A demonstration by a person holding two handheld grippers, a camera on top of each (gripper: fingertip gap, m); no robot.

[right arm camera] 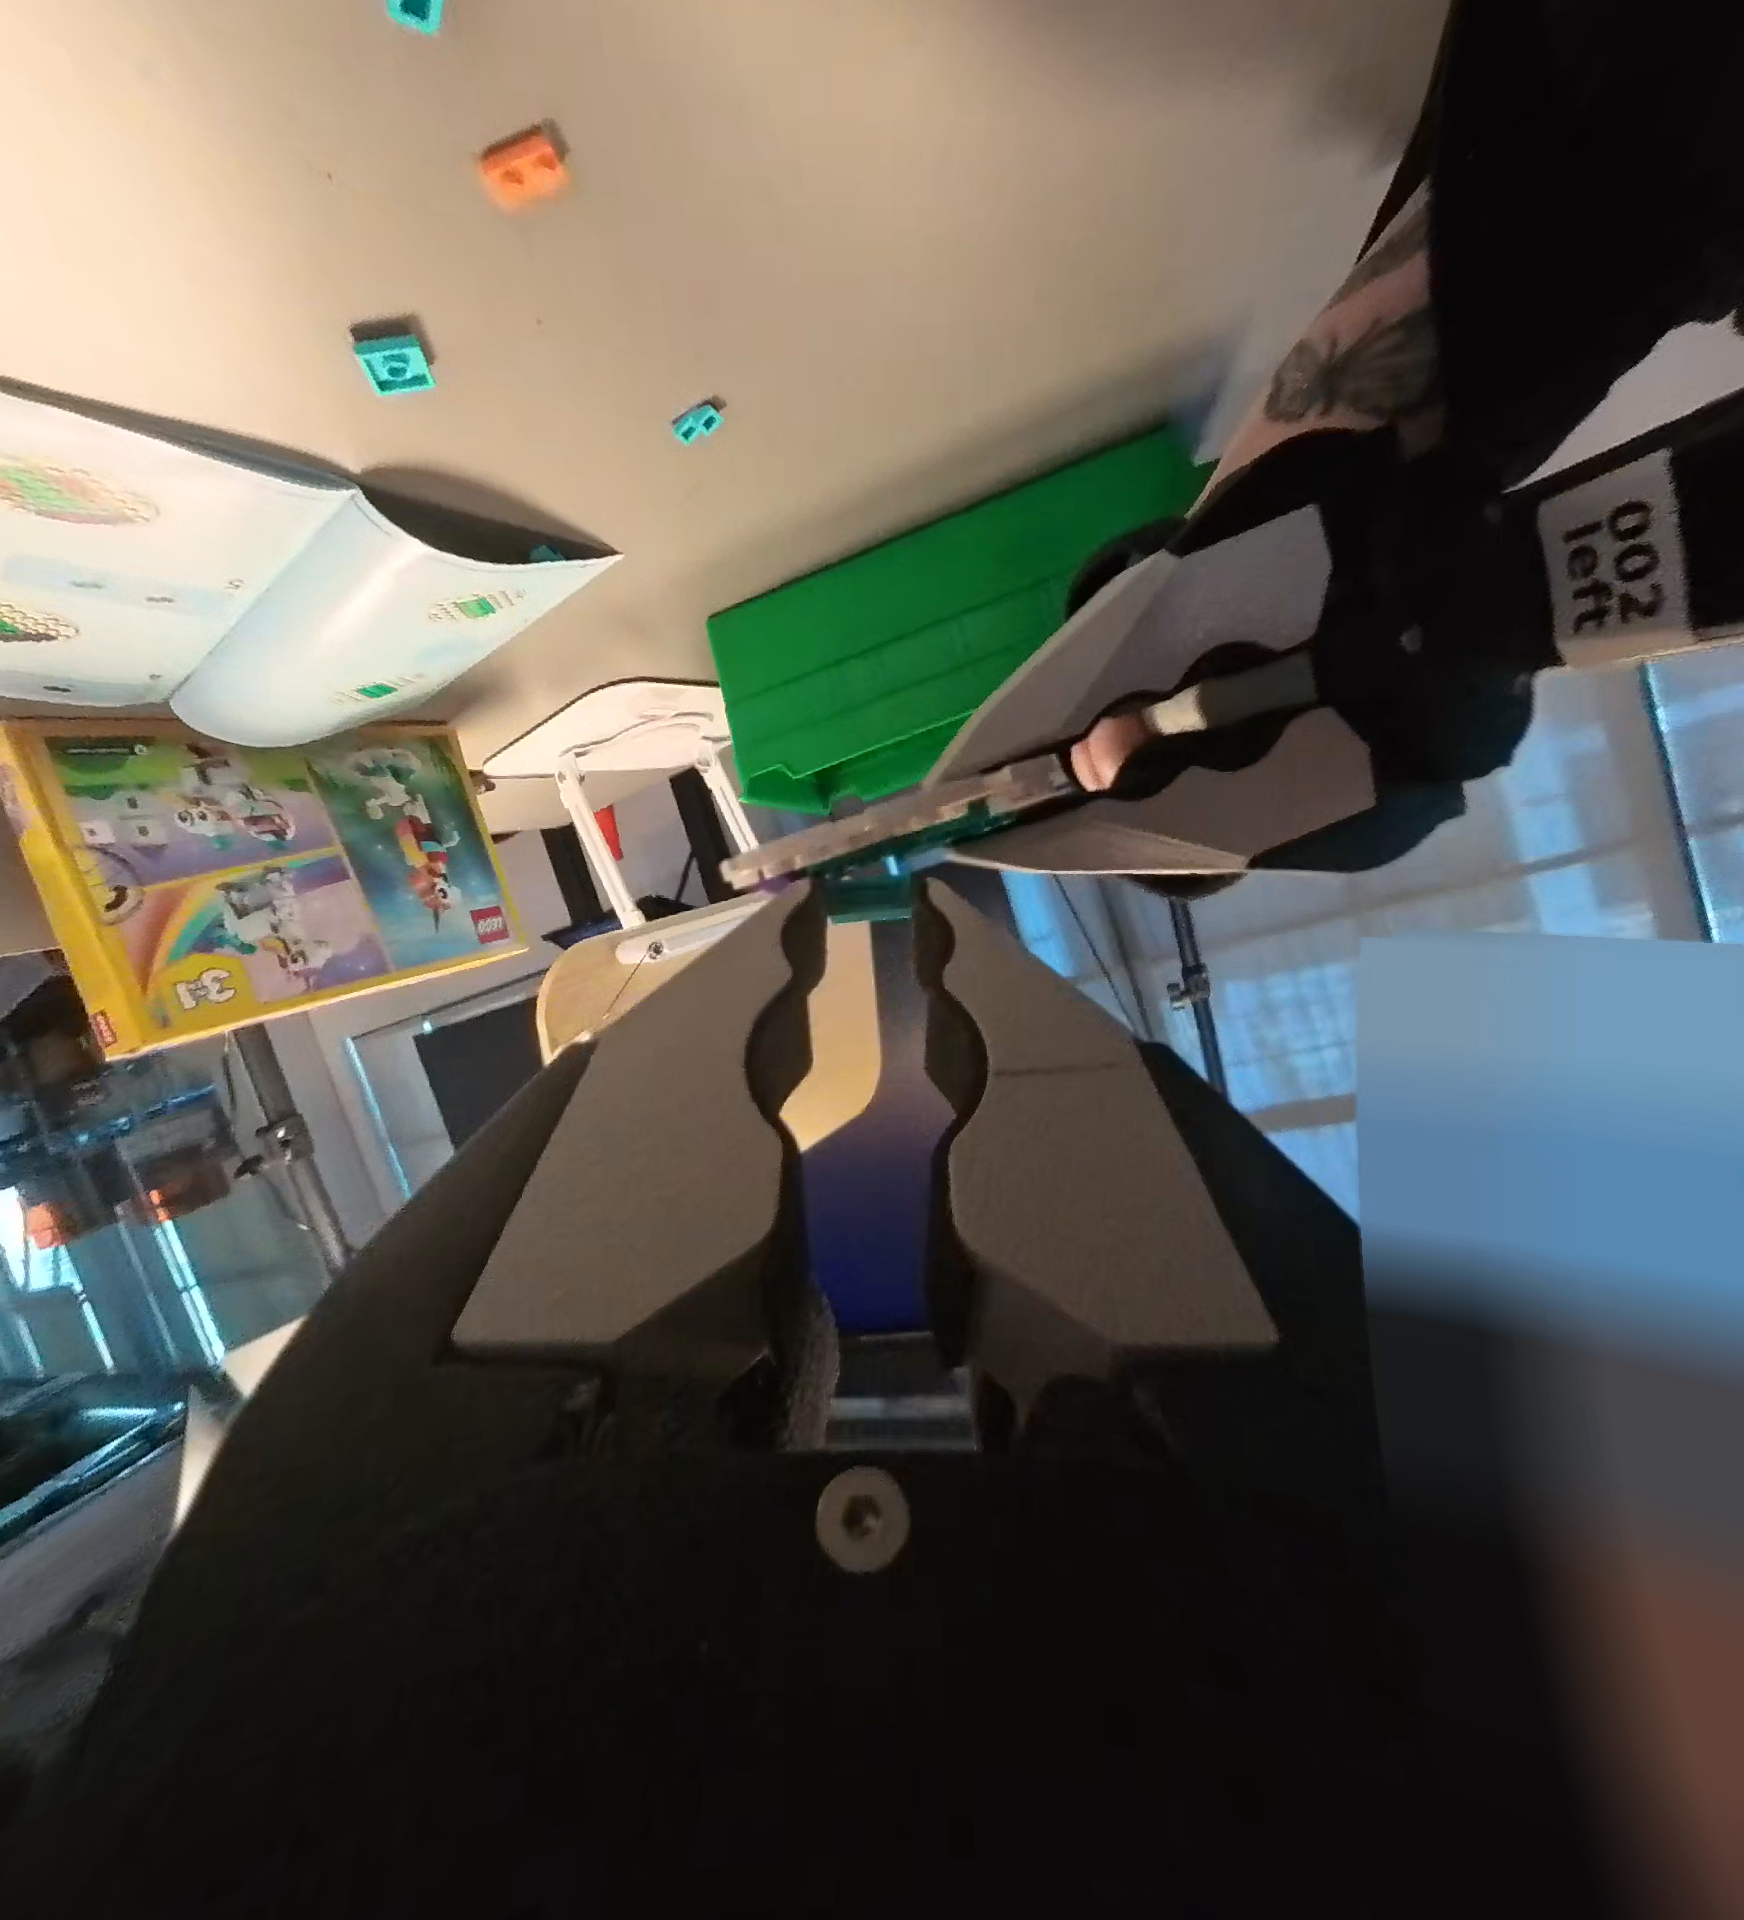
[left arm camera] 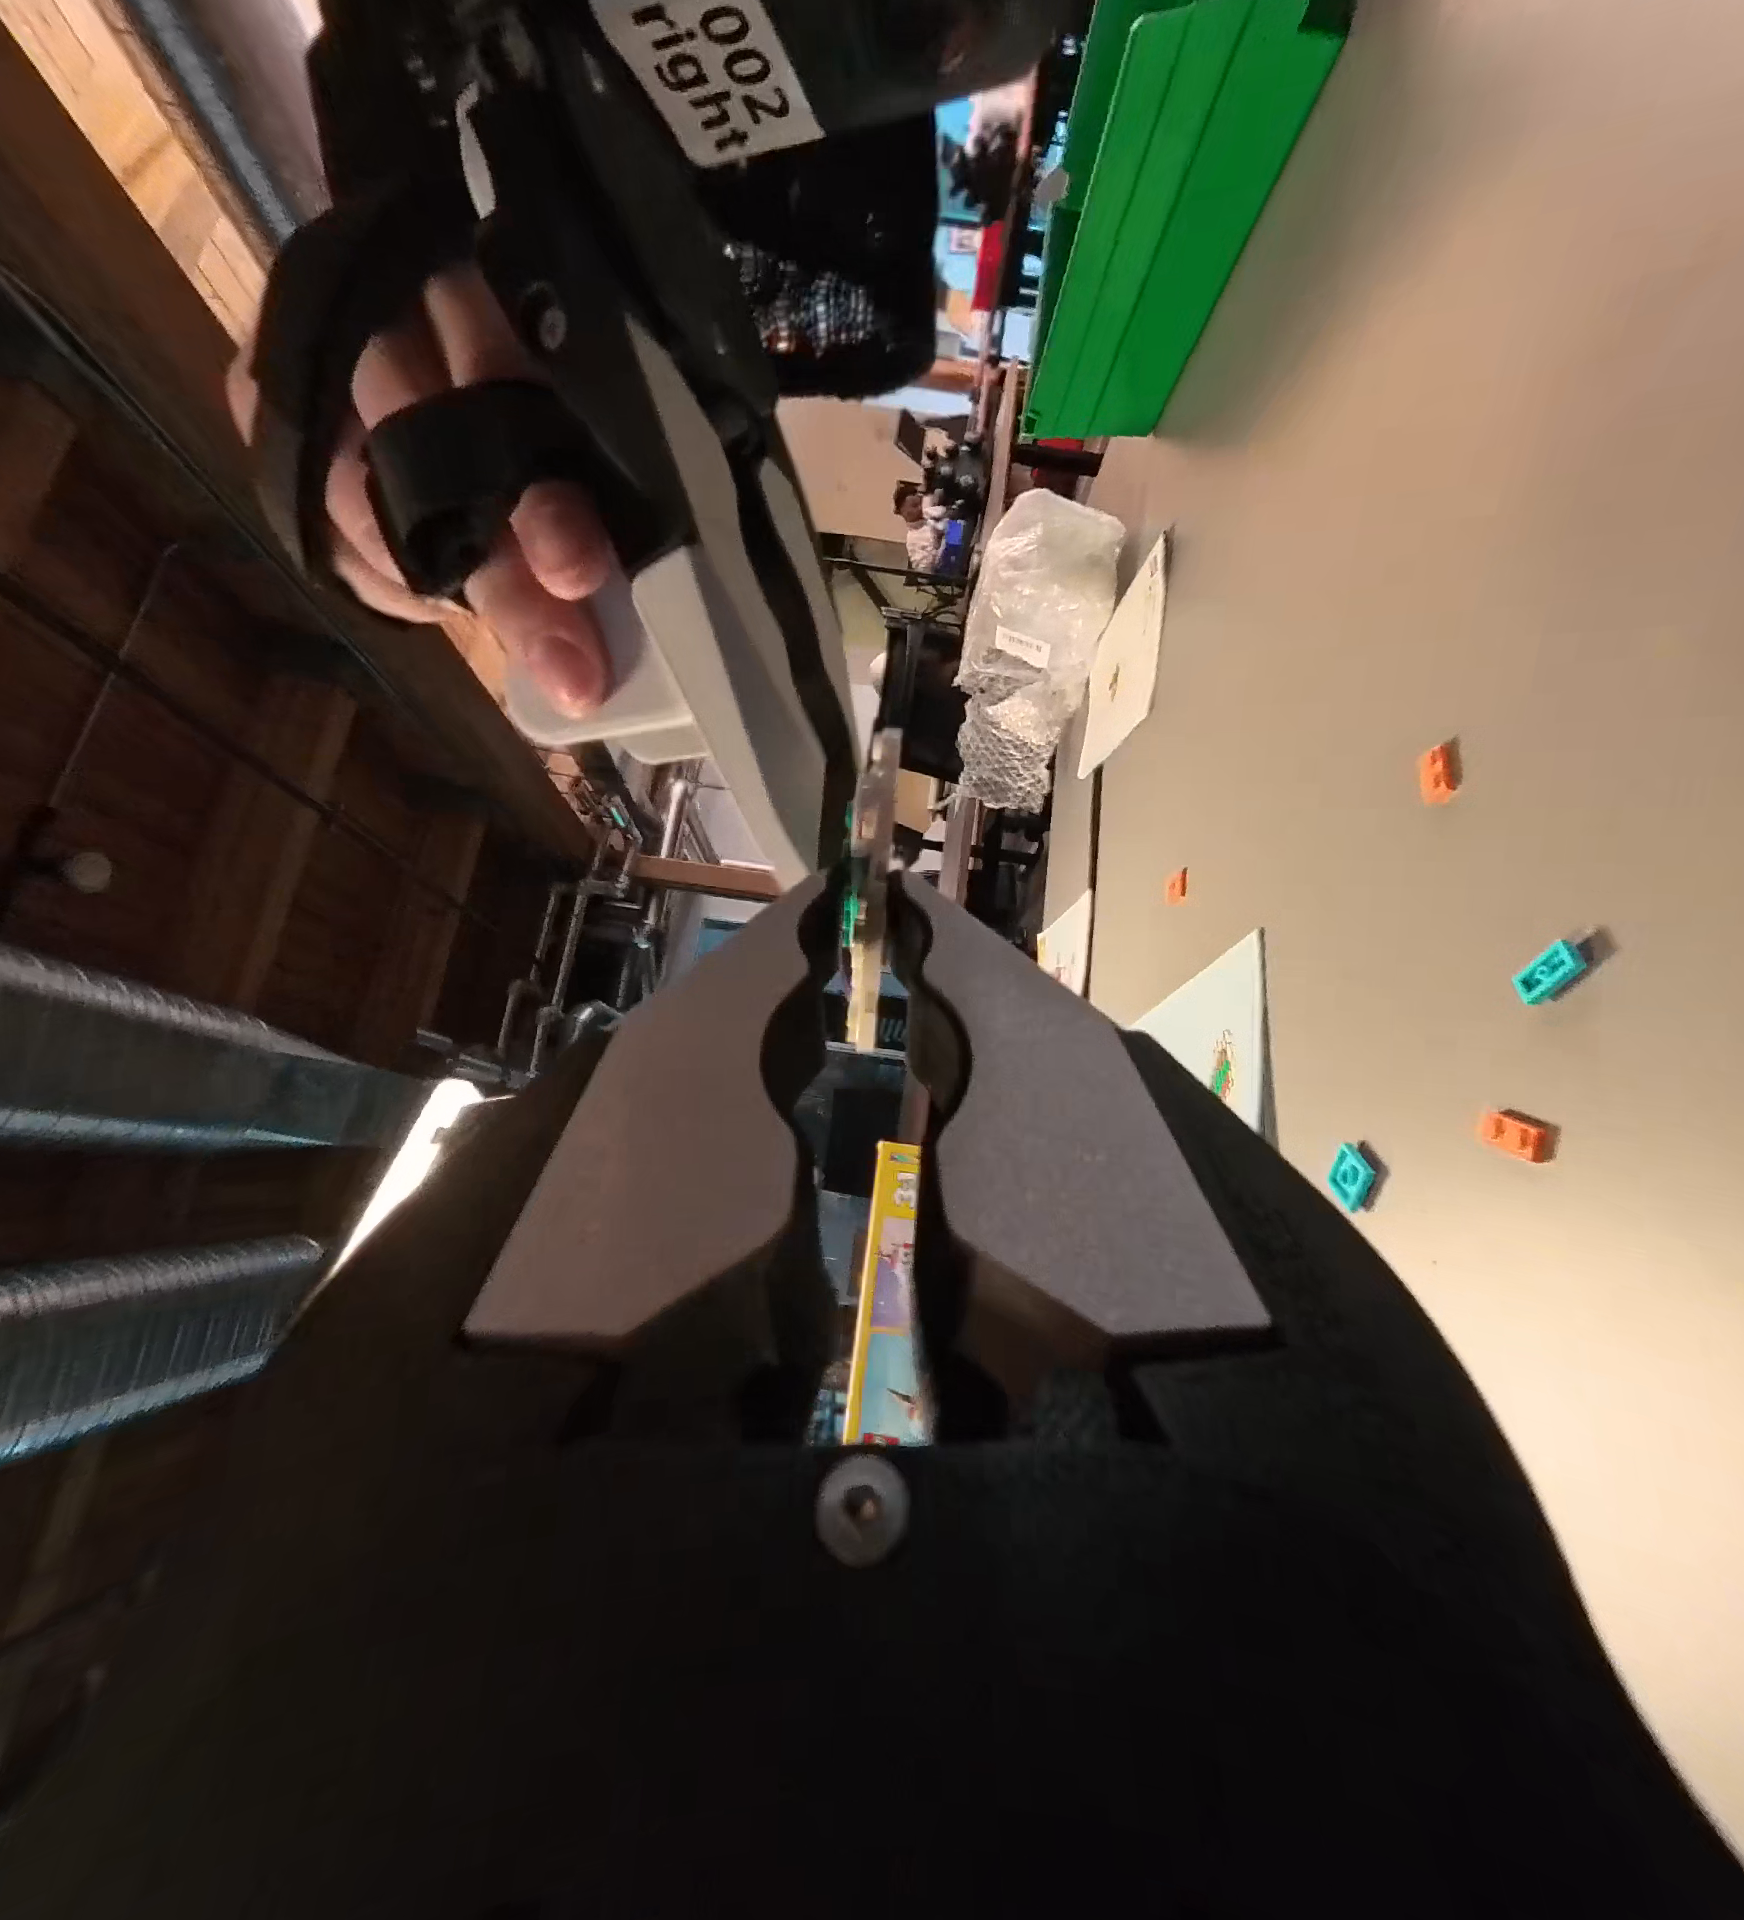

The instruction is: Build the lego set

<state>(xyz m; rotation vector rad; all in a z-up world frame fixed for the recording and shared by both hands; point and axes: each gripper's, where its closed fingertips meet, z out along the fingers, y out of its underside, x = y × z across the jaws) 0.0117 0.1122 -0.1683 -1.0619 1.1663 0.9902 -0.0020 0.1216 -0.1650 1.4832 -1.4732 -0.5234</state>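
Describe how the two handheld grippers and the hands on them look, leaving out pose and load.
Both the left gripper and the right gripper have black bodies, flat grey fingers with wavy black inner edges, and a silver screw at the base. Each body carries a white label. A black strap loops over one finger of the hand on the right gripper.

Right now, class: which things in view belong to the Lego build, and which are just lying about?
Belong: the flat plate assembly held by both grippers; loose orange brick; teal brick; instruction booklet; Lego box.

Lying about: green tray; bubble wrap.
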